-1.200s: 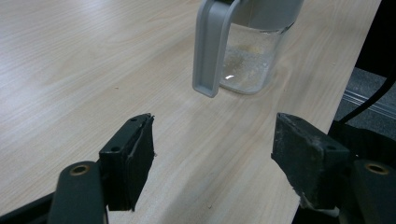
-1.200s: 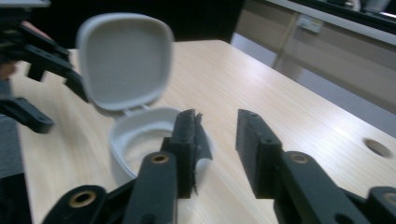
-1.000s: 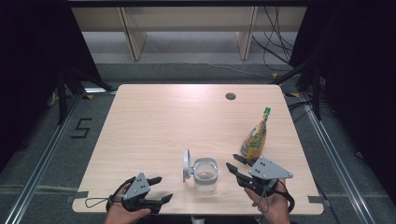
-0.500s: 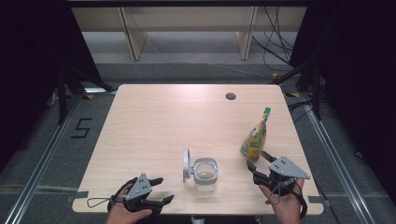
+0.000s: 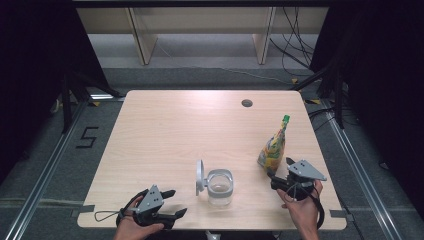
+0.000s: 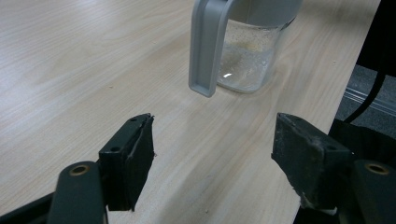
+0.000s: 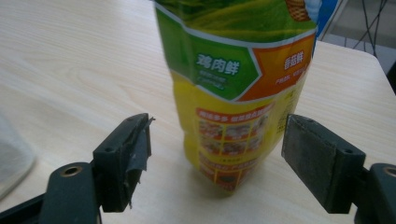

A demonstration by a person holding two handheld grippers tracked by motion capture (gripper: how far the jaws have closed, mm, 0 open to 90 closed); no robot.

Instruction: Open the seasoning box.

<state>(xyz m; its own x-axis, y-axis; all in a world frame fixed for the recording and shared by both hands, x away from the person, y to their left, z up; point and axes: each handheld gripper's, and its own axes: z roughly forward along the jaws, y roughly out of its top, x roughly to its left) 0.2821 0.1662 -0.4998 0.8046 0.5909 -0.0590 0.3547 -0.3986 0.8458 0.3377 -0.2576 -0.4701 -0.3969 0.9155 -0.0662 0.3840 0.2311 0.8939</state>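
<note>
High view: a yellow-green pouch (image 5: 273, 148) with a green cap stands upright near the right edge of the tabletop (image 5: 175, 130). The right gripper (image 5: 280, 176) sits just in front of it, toward the near right corner, jaws spread. A clear jar (image 5: 220, 187) with a grey lid hinged open stands by the near edge, around its middle. The left gripper (image 5: 170, 202) rests at the near left corner, jaws apart.

Left gripper view: both black jaws stand wide with bare wood between them; the jar is ahead, untouched.

Right gripper view: the jaws have just been opening; the pouch stands between them, clear of both pads.
</note>
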